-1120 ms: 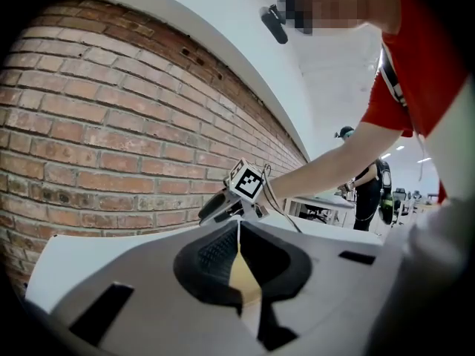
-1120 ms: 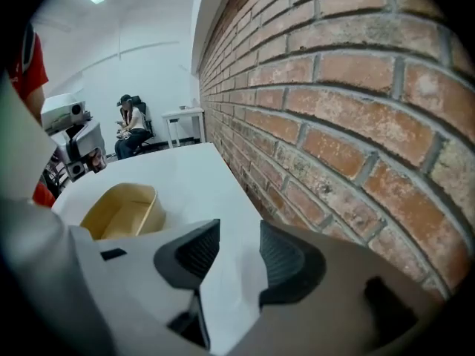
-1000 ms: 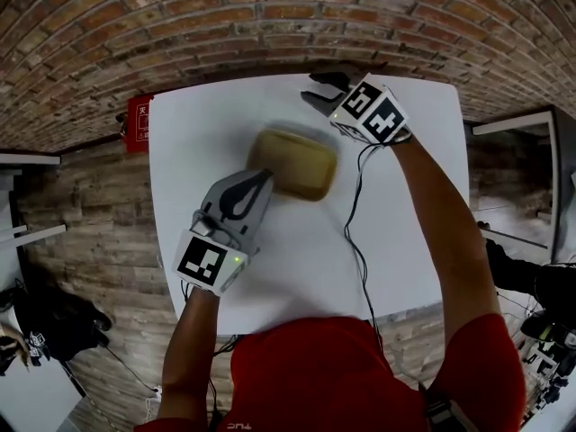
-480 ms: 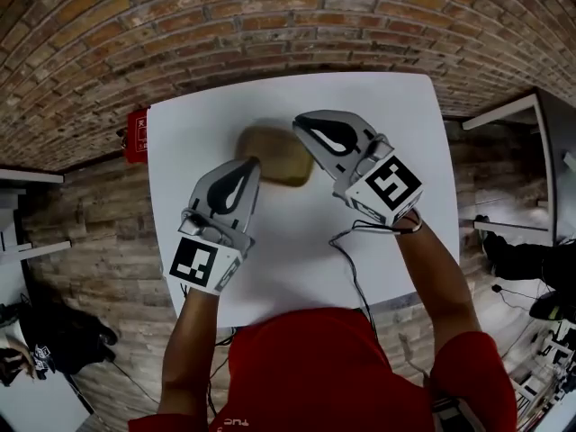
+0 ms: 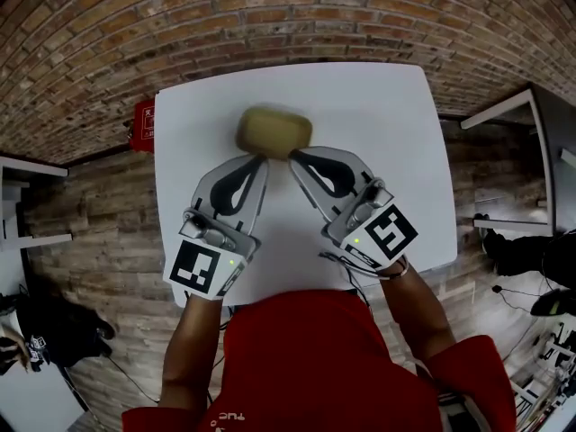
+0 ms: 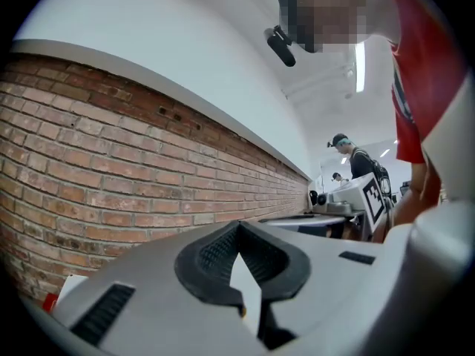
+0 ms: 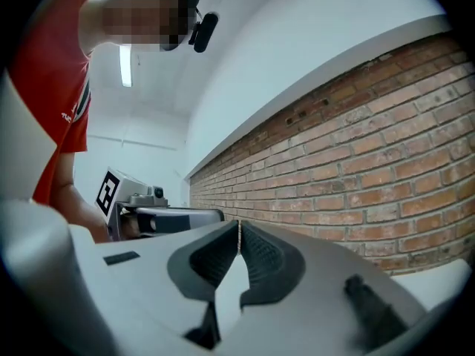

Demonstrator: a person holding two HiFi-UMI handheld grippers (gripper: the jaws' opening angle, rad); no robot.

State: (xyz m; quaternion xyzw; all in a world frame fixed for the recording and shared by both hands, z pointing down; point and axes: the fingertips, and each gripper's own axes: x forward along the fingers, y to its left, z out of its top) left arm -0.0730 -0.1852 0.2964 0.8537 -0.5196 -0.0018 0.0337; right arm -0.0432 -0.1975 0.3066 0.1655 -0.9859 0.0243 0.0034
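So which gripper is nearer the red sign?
The left gripper; the red sign sits off its side of the table, while the right gripper is farther across.

tan tray [image 5: 274,131] | rounded corners | far side of table [image 5: 387,115] — flat

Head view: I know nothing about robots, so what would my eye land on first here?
Most likely the tan tub, alone on the white table near its far edge. Then the two grey tools below it: the left gripper and the right gripper both point at the tub with jaws together, each bearing a black-and-white marker cube at its rear. A brick wall stands behind the table.
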